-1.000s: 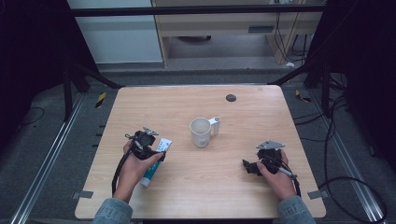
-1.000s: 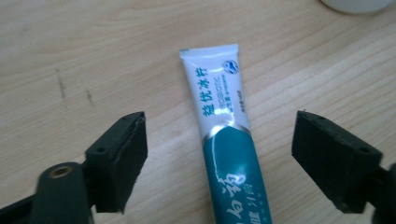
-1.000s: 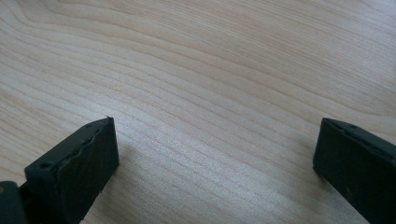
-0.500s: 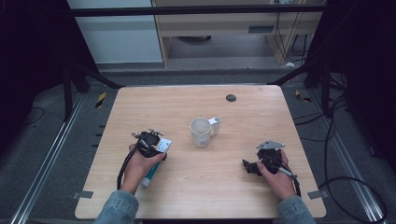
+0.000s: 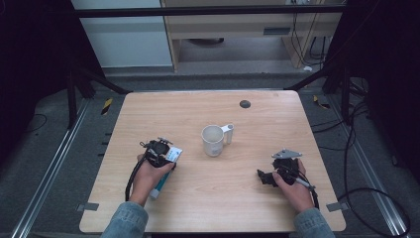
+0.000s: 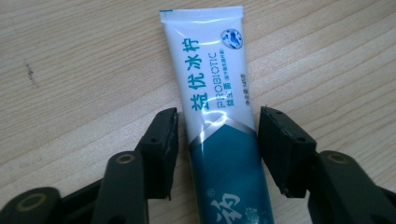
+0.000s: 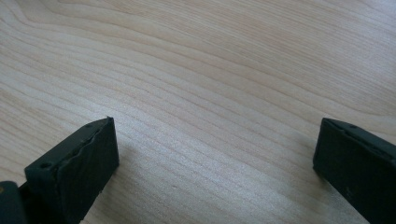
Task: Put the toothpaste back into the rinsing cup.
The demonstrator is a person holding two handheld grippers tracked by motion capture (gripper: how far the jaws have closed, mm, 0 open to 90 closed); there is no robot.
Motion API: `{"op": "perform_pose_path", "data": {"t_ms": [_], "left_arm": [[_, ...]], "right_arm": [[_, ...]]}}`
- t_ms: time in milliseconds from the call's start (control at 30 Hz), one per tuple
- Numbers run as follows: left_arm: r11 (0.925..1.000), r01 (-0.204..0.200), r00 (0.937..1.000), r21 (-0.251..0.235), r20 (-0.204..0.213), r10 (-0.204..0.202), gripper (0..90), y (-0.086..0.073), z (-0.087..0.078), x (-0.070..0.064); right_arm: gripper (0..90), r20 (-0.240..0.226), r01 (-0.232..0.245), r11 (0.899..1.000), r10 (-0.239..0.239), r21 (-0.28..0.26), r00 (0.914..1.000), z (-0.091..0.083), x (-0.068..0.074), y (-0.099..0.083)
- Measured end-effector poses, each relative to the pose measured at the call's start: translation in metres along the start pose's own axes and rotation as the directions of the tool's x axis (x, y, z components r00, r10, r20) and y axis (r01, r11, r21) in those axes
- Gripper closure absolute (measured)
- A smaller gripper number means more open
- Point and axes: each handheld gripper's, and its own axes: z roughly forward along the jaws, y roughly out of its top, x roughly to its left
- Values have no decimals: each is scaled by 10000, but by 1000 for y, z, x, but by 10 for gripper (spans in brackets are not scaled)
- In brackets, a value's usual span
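My left gripper (image 6: 217, 149) has moved forward, its jaws now apart astride the white-and-teal plastic toothpaste tube (image 6: 219, 107) at frame centre, so I should close squarely; my right gripper (image 7: 215, 163) stays wide open, empty.

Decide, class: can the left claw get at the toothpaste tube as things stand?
Probably yes. The left claw is open with a jaw on either side of the tube, which lies flat on the table. Small gaps remain, and nothing blocks it from closing.
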Motion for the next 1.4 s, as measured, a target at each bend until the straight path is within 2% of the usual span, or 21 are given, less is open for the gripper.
{"op": "perform_pose_path", "data": {"t_ms": [200, 433, 633, 700, 1067, 1233, 1400], "left_arm": [[9999, -124, 9999, -4, -88, 124, 542, 1, 0, -2], [9999, -160, 9999, -25, 2, 160, 597, 1, 0, -2], [9996, -291, 9996, 29, 23, 291, 686, 3, -3, -3], [9994, -348, 9993, -25, 130, 348, 755, 4, -7, -2], [9990, -439, 9988, -64, 230, 440, 781, 2, -12, -3], [9983, -273, 9993, -510, 237, 286, 782, 3, -26, -1], [9968, -309, 9993, -736, 166, 322, 783, 6, -37, -1]], "right_arm": [[4, -2, 1, 10000, -1, 1, 10000, 0, 0, 0], [4, -8, -3, 10000, 3, -2, 10000, 0, 0, 0], [4, -2, 19, 10000, -19, -1, 10000, 0, 0, 0], [4, -9, 14, 10000, -14, -4, 10000, 0, 0, 0], [4, -4, 18, 10000, -18, -2, 10000, 0, 0, 0], [4, -10, 20, 10000, -20, -5, 10000, 0, 0, 0], [4, -5, 20, 10000, -20, -1, 10000, 0, 0, 0]]}}
